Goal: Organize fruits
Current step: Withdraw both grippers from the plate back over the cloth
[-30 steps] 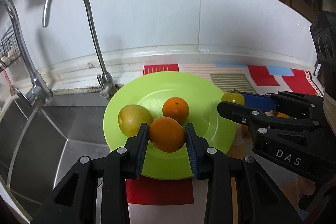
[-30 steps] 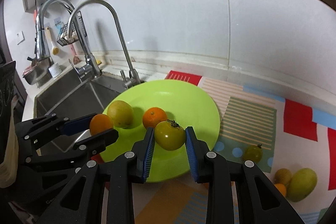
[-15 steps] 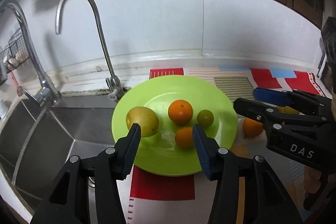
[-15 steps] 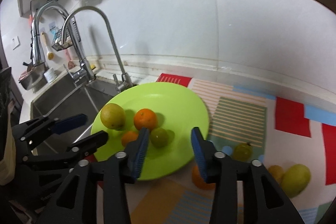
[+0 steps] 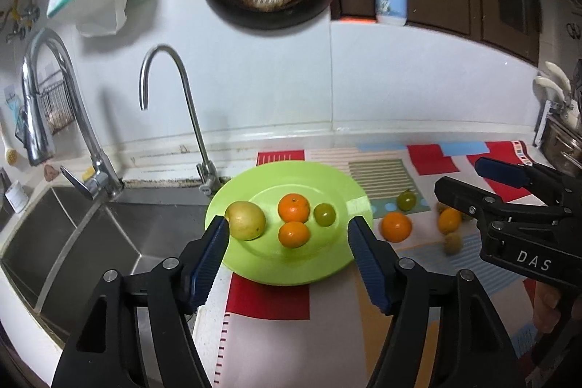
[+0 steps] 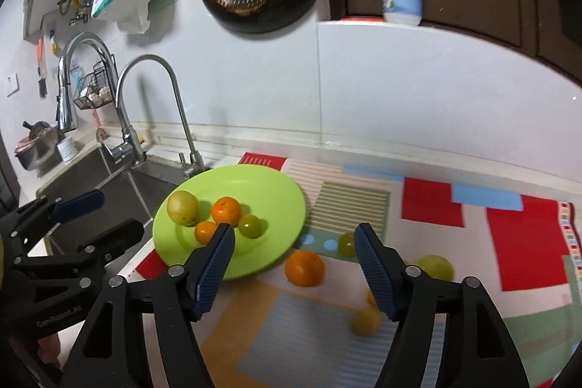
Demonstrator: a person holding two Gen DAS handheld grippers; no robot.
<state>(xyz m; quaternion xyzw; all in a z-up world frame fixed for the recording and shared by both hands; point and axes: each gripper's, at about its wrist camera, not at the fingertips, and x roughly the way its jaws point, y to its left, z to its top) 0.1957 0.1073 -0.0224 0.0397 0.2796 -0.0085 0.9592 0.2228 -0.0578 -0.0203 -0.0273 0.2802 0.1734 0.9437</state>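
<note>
Both tools, the left tool and the right tool, have just been opening and backing off since a second ago, so the orange and the green tomato we were gripping are now lying on the plate. We are holding both tools about half open with nothing between the pads. We are seeing more fruit sitting loose on the bench mat, including another orange just beside the plate.

Plate with four fruits ahead of the left gripper – sink left of it, loose fruits on mat to the right.
</note>
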